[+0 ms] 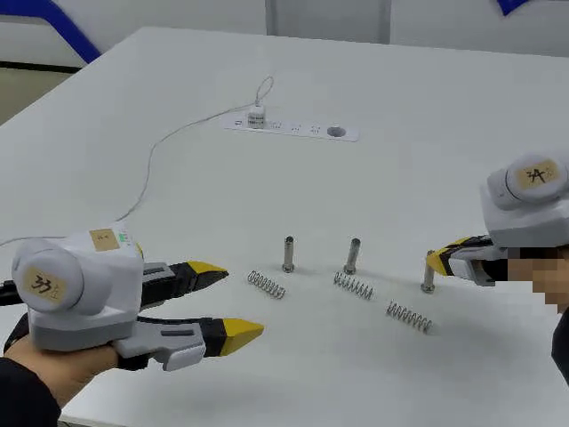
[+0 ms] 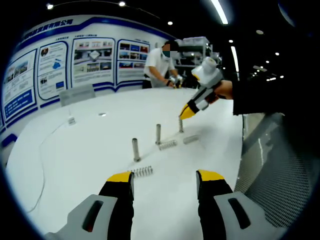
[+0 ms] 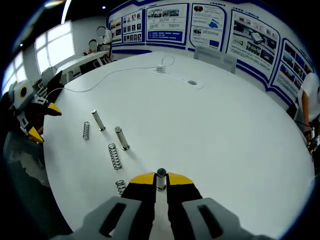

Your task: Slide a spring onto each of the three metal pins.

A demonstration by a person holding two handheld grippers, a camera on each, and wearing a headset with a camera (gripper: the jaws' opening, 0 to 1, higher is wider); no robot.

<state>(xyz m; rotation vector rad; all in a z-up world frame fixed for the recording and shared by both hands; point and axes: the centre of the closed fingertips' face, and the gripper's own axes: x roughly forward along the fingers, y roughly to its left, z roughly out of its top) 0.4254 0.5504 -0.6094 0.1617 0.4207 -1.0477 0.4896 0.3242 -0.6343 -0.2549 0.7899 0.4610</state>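
Three metal pins stand upright in a row on the white table: the left pin (image 1: 288,253), the middle pin (image 1: 352,256) and the right pin (image 1: 428,277). In front of each lies a loose spring: (image 1: 266,285), (image 1: 353,286), (image 1: 409,318). My right gripper (image 3: 160,181) is shut on the right pin (image 3: 161,173), whose top pokes up between the yellow tips. My left gripper (image 1: 229,301) hovers open at the lower left, a short way from the left spring (image 2: 142,171), with nothing between its fingers (image 2: 121,177).
A white power strip (image 1: 293,128) with a plug and a cable lies at the back of the table. The table's front edge (image 1: 293,414) runs just below the grippers. A person (image 2: 159,67) stands at another bench far behind.
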